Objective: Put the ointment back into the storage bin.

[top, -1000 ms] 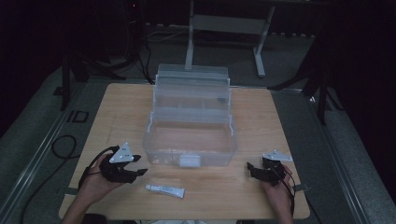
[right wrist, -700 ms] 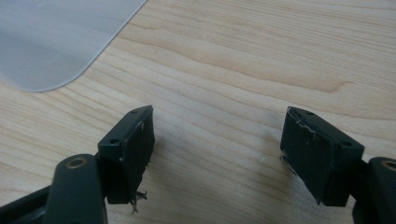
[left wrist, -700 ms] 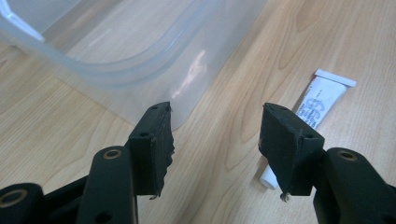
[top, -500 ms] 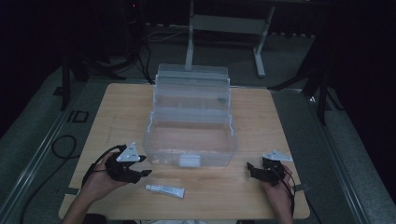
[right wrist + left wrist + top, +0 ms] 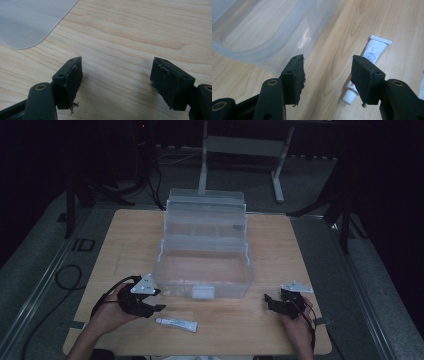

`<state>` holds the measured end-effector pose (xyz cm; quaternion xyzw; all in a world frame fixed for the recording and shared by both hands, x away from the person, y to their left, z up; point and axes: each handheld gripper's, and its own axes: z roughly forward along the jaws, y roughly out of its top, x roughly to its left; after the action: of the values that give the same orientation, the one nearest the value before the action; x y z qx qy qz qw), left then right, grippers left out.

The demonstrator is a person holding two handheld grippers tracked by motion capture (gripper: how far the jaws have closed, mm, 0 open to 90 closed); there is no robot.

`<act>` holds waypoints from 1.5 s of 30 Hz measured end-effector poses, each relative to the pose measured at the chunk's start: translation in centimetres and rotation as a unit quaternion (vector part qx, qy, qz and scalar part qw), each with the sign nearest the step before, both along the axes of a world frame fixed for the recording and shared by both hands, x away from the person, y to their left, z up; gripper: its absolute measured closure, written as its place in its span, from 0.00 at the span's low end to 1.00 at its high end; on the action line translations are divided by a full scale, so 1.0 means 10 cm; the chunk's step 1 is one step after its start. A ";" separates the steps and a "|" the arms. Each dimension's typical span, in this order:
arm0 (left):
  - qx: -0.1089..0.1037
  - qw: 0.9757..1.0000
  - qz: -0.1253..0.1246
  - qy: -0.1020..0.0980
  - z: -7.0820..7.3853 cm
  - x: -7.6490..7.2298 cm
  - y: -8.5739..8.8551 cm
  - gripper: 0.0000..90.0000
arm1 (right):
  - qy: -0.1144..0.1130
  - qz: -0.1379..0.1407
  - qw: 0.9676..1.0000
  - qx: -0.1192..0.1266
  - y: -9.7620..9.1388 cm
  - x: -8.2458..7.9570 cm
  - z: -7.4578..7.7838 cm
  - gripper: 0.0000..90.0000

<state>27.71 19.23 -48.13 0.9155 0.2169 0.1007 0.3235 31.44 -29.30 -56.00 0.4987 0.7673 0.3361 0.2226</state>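
Observation:
A clear plastic box (image 5: pixel 205 270) stands open in the middle of the wooden table (image 5: pixel 125 235), its lid tilted up at the back. A small white tube (image 5: pixel 176 324) lies in front of it near the front edge. My left gripper (image 5: pixel 156 301) is open just left of the tube, its jaws low over the wood. In the left gripper view the tube (image 5: pixel 372 53) lies beside and partly behind the right jaw, and the box's corner (image 5: pixel 262 37) is at the upper left. My right gripper (image 5: pixel 269 300) rests open on the table at the box's front right, nothing between its jaws.
The box's front latch (image 5: pixel 202 293) faces the person. Bare wood lies between the two hands and to the right of the box. Dark floor, cables (image 5: pixel 65 275) and a metal stand (image 5: pixel 240 145) surround the table.
My left gripper has moved to the right, towards the tube and the box's front corner. The right gripper has stayed put.

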 end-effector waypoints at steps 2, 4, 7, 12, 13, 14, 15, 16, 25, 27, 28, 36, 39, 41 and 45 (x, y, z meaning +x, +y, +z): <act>0.001 1.000 -0.007 0.002 0.01 0.00 -0.02 0.51 | 0.000 0.000 1.000 0.000 0.00 0.00 0.00 0.29; 0.003 1.000 -0.013 0.005 0.02 0.00 -0.03 0.51 | 0.000 0.000 1.000 0.000 0.00 0.00 0.00 0.29; 0.012 1.000 -0.018 0.009 0.01 0.01 -0.06 0.52 | 0.000 0.000 1.000 0.000 0.00 0.00 0.00 0.29; 0.029 0.999 -0.029 0.013 -0.01 0.01 -0.11 0.54 | 0.001 0.000 1.000 0.000 0.00 0.00 0.00 0.29; 0.031 0.999 -0.030 0.013 -0.01 0.01 -0.12 0.54 | 0.001 0.000 1.000 0.000 0.00 0.00 0.00 0.29; 0.032 0.999 -0.032 0.014 0.00 0.01 -0.12 0.54 | 0.000 0.000 1.000 0.000 0.00 0.00 0.00 0.29; 0.033 0.999 -0.034 0.015 0.01 0.01 -0.13 0.55 | 0.001 0.000 1.000 0.000 0.00 0.00 0.00 0.28; 0.034 0.999 -0.036 0.014 0.01 0.01 -0.13 0.55 | 0.000 0.000 1.000 0.000 0.00 0.00 0.00 0.28; 0.048 0.998 -0.048 0.019 0.06 0.01 -0.18 0.57 | 0.001 0.000 1.000 0.000 0.00 0.00 0.00 0.28; 0.054 0.997 -0.053 0.019 0.06 0.01 -0.20 0.58 | 0.001 0.000 1.000 0.001 0.00 0.00 0.00 0.28; 0.056 0.997 -0.055 0.021 0.06 0.02 -0.21 0.58 | 0.000 0.000 1.000 0.000 0.00 0.00 0.00 0.28; 0.061 0.995 -0.072 0.025 0.09 0.06 -0.30 0.58 | 0.001 0.000 1.000 0.000 0.00 0.00 0.00 0.28; 0.069 0.994 -0.084 0.028 0.10 0.07 -0.33 0.58 | 0.001 0.000 1.000 0.000 0.00 0.00 0.00 0.28; 0.076 0.992 -0.093 0.032 0.11 0.07 -0.35 0.58 | 0.001 0.000 1.000 0.001 0.00 0.00 0.00 0.28; 0.080 0.991 -0.103 0.039 0.09 0.07 -0.39 0.57 | 0.000 0.000 1.000 0.000 0.00 0.00 0.00 0.28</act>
<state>28.38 15.35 -47.27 0.9593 0.1256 0.0479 0.2485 31.41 -29.28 -56.01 0.4986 0.7674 0.3364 0.2220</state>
